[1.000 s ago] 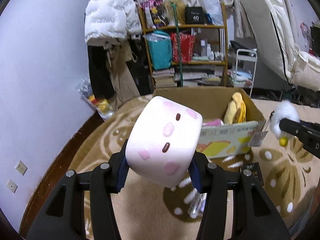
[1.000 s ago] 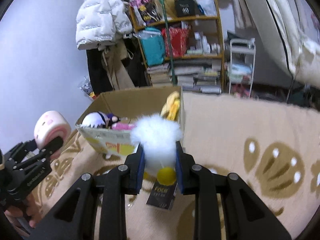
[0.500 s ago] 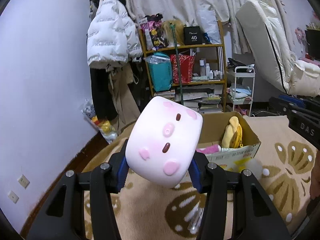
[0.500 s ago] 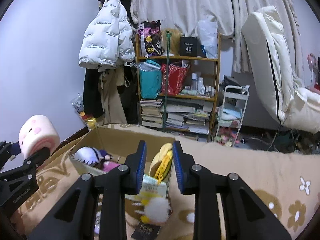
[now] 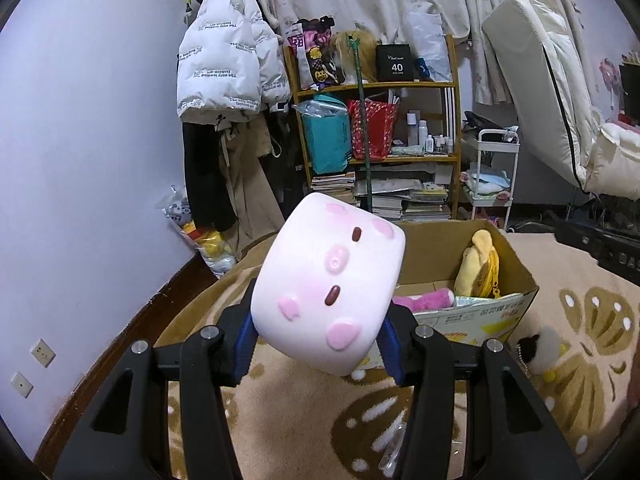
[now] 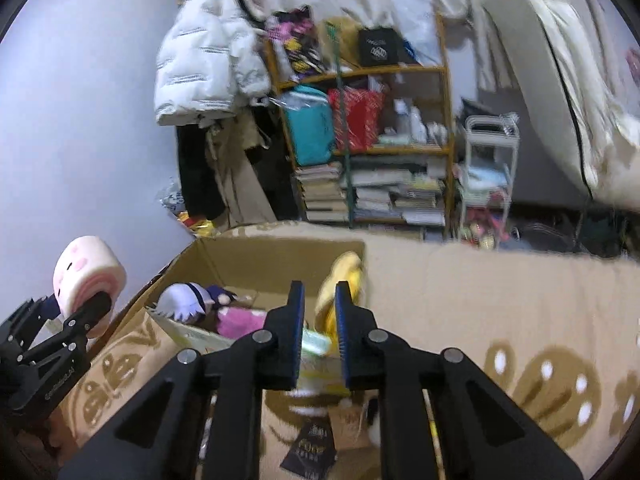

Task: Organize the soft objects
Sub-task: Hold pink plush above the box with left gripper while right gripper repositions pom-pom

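Observation:
My left gripper [image 5: 316,344] is shut on a pink marshmallow plush [image 5: 332,292] with a face, held in the air in front of an open cardboard box [image 5: 516,276]; it also shows at the left in the right wrist view [image 6: 86,280]. The box [image 6: 240,256] holds a yellow plush [image 5: 480,268], a pink plush [image 5: 424,298] and a white-haired doll [image 6: 182,306]. My right gripper [image 6: 319,300] is empty, its jaws nearly closed, above the box's near edge. A white fluffy plush [image 5: 546,350] lies on the carpet beside the box.
A beige patterned carpet [image 5: 592,320] covers the floor. A cluttered wooden shelf [image 5: 376,128], a white cart [image 5: 494,176], hanging coats [image 5: 224,68] and a leaning mattress [image 5: 552,92] stand behind. A black tag [image 6: 312,444] lies on the carpet under the right gripper.
The right gripper let go of the white fluffy plush, which fell to the carpet beside the box, then rose and tilted down. The left gripper lifted slightly with the marshmallow plush.

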The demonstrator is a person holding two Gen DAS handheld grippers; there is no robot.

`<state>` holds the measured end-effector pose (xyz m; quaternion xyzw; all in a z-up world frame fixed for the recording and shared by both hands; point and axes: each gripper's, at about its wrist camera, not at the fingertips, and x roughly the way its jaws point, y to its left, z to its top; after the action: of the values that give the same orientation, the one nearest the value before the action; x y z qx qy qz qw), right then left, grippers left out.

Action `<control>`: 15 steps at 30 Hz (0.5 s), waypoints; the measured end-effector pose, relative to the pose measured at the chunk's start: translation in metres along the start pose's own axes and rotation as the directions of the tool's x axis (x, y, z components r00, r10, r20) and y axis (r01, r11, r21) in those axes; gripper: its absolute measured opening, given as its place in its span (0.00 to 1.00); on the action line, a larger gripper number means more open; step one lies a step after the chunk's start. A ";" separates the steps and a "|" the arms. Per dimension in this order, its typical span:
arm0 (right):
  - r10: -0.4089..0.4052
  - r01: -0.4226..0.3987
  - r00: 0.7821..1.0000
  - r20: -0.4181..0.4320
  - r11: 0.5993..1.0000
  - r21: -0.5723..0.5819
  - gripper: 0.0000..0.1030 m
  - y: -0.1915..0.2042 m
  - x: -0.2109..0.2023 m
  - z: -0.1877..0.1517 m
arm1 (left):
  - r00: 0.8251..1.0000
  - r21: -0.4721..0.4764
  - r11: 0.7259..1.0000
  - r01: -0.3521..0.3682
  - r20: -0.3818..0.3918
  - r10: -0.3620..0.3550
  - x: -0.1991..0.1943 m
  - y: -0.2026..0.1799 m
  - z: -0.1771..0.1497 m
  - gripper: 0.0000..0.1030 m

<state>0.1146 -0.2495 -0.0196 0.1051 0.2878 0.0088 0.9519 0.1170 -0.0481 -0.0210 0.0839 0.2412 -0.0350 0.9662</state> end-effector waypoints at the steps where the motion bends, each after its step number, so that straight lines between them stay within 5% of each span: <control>1: -0.011 0.012 1.000 -0.016 1.000 0.021 0.24 -0.006 0.000 -0.004 | 1.000 -0.001 1.000 0.002 -0.001 -0.002 0.001 0.000 0.000 0.49; 5: -0.071 0.076 0.994 -0.078 0.995 0.063 0.31 -0.027 0.003 -0.014 | 1.000 -0.020 1.000 0.009 -0.004 -0.009 0.001 0.003 0.000 0.49; 7: -0.093 0.104 0.989 -0.116 0.990 0.096 0.47 -0.039 0.006 -0.022 | 1.000 -0.025 1.000 0.010 -0.005 -0.010 -0.001 0.004 0.000 0.49; 15: -0.101 0.154 0.943 -0.318 0.977 0.145 0.49 -0.062 0.045 -0.060 | 1.000 -0.044 0.999 0.001 -0.012 -0.001 -0.002 0.009 -0.002 0.49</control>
<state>0.1163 -0.2953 -0.1055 0.1632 0.4391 -0.0608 0.8814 0.1155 -0.0389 -0.0210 0.0627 0.2475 -0.0296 0.9664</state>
